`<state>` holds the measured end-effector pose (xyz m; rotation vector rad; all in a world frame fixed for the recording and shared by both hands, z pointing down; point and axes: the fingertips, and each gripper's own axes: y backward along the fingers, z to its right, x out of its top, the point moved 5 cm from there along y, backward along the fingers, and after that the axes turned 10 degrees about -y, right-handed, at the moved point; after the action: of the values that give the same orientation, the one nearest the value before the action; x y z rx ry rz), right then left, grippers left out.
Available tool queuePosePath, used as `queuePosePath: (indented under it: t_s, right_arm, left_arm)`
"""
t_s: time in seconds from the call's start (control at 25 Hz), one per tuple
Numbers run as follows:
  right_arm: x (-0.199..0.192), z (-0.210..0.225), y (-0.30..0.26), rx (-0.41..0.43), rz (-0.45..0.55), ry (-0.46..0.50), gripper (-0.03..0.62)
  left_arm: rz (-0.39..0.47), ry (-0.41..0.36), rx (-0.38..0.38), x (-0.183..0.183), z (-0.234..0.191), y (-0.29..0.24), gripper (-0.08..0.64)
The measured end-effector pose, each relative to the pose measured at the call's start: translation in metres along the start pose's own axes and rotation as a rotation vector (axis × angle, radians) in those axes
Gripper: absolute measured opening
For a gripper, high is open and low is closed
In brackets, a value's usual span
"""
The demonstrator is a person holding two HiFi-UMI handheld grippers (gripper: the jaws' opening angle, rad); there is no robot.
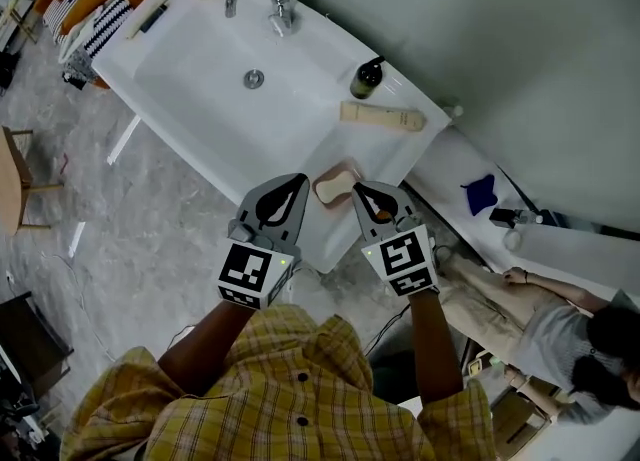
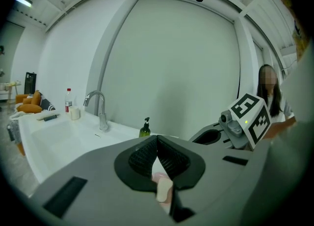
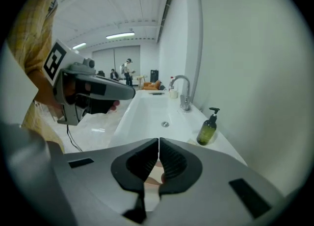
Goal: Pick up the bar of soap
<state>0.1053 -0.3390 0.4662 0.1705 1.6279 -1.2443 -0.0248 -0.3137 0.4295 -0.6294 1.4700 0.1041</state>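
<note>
Two grippers, both with jaws closed tip to tip and nothing between the pads.

- **Left gripper** (image 1: 296, 183): held over the sink's (image 1: 200, 124) near end. Its tips point at the dish (image 1: 354, 171) from the left and are just beside it.
- **Right gripper** (image 1: 358, 189): just right of the dish, with its tips close to the rim. Whether they touch it cannot be told.
- **Soap** (image 1: 334, 186): one pale bar, lying in the pink dish on the ledge at the sink's near end, by the corner away from the wall. It sits between the two sets of tips.
- **Bottle** (image 1: 366, 79) and **brush** (image 1: 382, 116): on the same ledge, nearer the wall.
- **Hidden**: in each gripper view the gripper's own body covers the ledge. Only a sliver of soap (image 2: 164, 189) shows under the left pads. Under the right pads there is only a blurred peach patch.
</note>
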Motion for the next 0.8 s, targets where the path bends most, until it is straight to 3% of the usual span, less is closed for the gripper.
queuePosePath:
  t_s: [0.16,0.4,0.52,0.6,0.8]
  right_arm:
    - [-0.007,-0.001,-0.024,0.026,-0.102,0.134,0.020]
    - [-0.023,-0.012,-0.054,0.056,-0.292,0.541,0.021]
    - [-0.040,-0.016,-0.068,0.135,-0.401,0.706,0.029]
    - [-0.051,-0.015,-0.078,0.198,-0.466,0.767,0.107]
    - [-0.070,-0.012,-0.101,0.343,-0.553,0.892,0.151]
  left_arm:
    - [-0.028,0.015,-0.011,-0.009,-0.009,-0.013,0.012]
    - [-0.033,0.021,-0.030,-0.012,-0.018,-0.032,0.012]
    - [-0.047,0.026,-0.049,-0.017,-0.020,-0.037,0.012]
    - [-0.053,0.031,-0.058,-0.019,-0.022,-0.041,0.012]
    - [-0.059,0.033,-0.080,-0.022,-0.027,-0.049,0.012]
